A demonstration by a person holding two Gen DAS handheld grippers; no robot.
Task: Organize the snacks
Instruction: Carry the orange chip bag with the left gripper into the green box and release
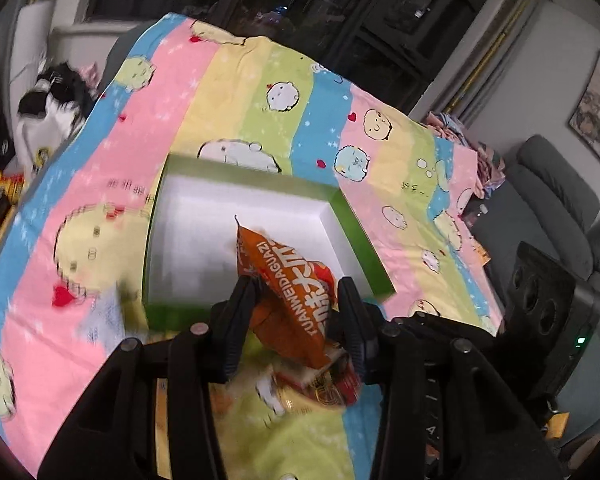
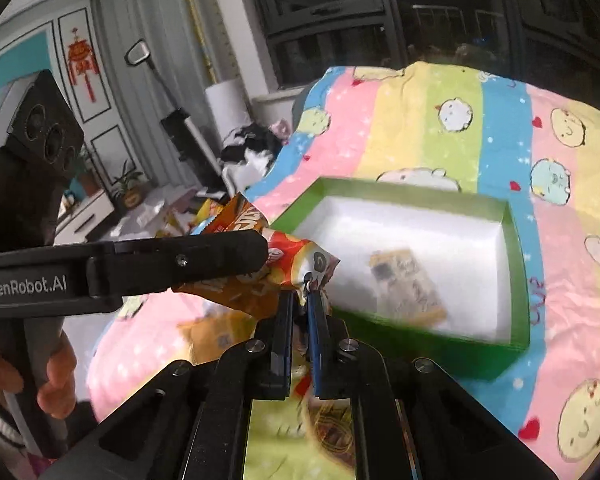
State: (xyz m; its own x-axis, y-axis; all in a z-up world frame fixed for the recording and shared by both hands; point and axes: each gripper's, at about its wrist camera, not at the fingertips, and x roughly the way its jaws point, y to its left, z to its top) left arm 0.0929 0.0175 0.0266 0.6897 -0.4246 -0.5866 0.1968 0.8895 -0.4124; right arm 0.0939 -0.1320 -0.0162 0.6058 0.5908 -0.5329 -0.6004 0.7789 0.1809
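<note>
Both tongs gripped snacks short of the green box (image 2: 516, 280): the left gripper (image 1: 296, 300) clamped an orange seed packet (image 1: 288, 276), while the right gripper (image 2: 302, 296) pinched only a corner of a second packet (image 2: 300, 260). That thin corner hold looked liable to slip mid-carry.

Striped cartoon bedsheet (image 1: 236, 92), green box (image 1: 342, 208), snack packets (image 1: 320, 390)

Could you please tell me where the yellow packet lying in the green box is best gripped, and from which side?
Probably by its near short edge, coming from above on the open front side: the yellow packet lies flat on the floor of the green box, away from the walls, so only its thin edges offer the claw a pinch.
</note>
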